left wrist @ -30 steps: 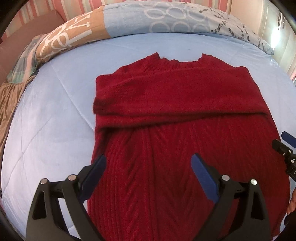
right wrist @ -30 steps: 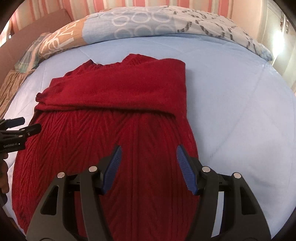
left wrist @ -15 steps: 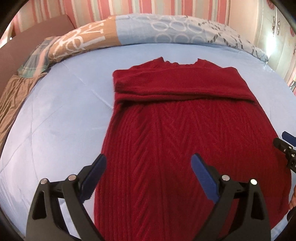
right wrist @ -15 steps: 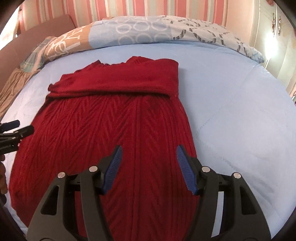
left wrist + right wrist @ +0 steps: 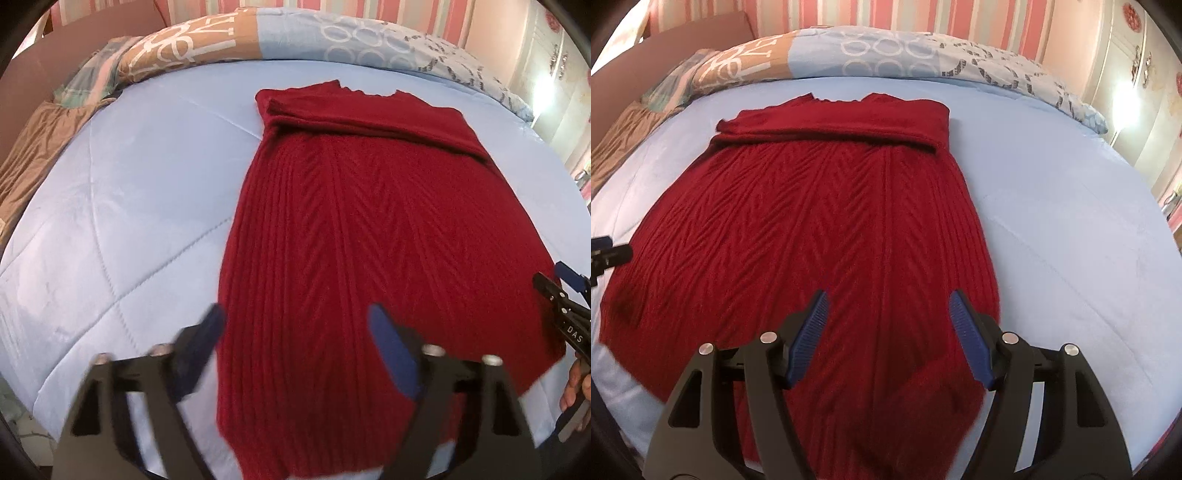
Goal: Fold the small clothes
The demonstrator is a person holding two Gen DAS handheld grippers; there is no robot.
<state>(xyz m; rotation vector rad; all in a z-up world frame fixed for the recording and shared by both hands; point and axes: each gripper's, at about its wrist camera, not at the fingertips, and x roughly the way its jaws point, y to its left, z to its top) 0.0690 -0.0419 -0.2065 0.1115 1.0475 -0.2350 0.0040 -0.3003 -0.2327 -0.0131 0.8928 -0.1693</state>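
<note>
A dark red knitted sweater [image 5: 369,229] lies flat on a light blue bed, neck at the far end, its sleeves folded across the chest in a band [image 5: 369,122]. It also shows in the right wrist view [image 5: 812,236]. My left gripper [image 5: 295,325] is open and empty above the sweater's near left hem. My right gripper [image 5: 888,314] is open and empty above the near right part of the hem. The right gripper's tip [image 5: 565,306] shows at the left view's right edge; the left gripper's tip [image 5: 609,253] shows at the right view's left edge.
The light blue quilt [image 5: 129,221] covers the bed. A patterned duvet [image 5: 886,55] lies rolled along the far end. A brown cloth [image 5: 29,155] lies at the far left. A striped wall and a pale wardrobe [image 5: 1137,92] stand behind.
Both grippers have drawn back toward the near hem, away from the folded sleeves, so more of the sweater's body is in view. Both stay open and empty.
</note>
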